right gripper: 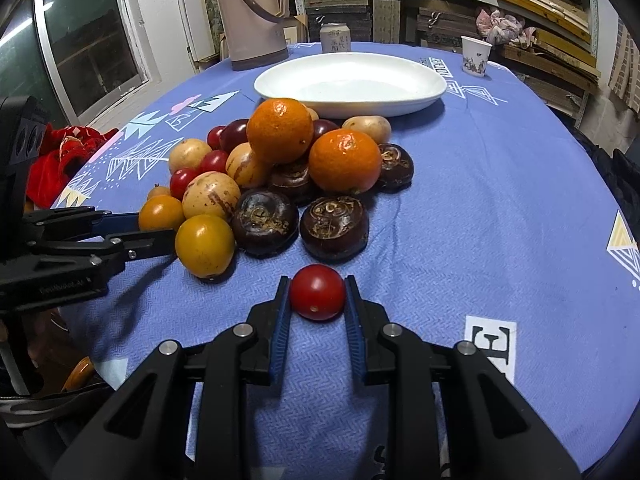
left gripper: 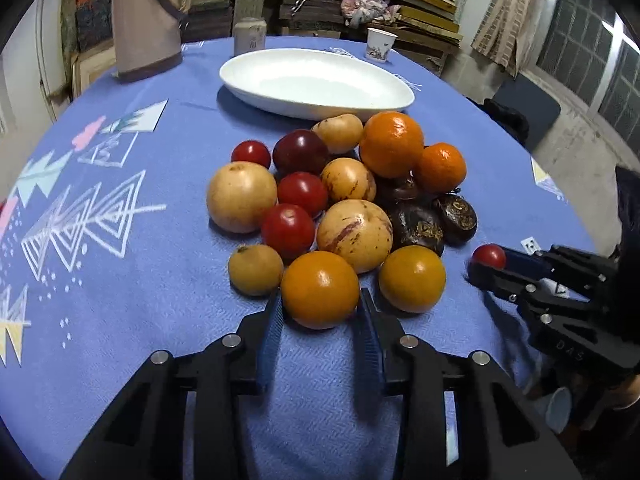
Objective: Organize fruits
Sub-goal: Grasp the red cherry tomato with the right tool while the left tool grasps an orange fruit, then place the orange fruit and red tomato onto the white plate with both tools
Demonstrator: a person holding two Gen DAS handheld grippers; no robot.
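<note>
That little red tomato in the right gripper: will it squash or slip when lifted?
The tomato looks round and glossy, so it could slip or roll if let go. The right gripper holds it by its sides with ribbed blue pads, which probably helps. It looks small and light, and its thin skin may bruise under hard pressure.

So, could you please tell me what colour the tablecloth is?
The tablecloth is blue with white geometric patterns, clearest in the right wrist view.
</note>
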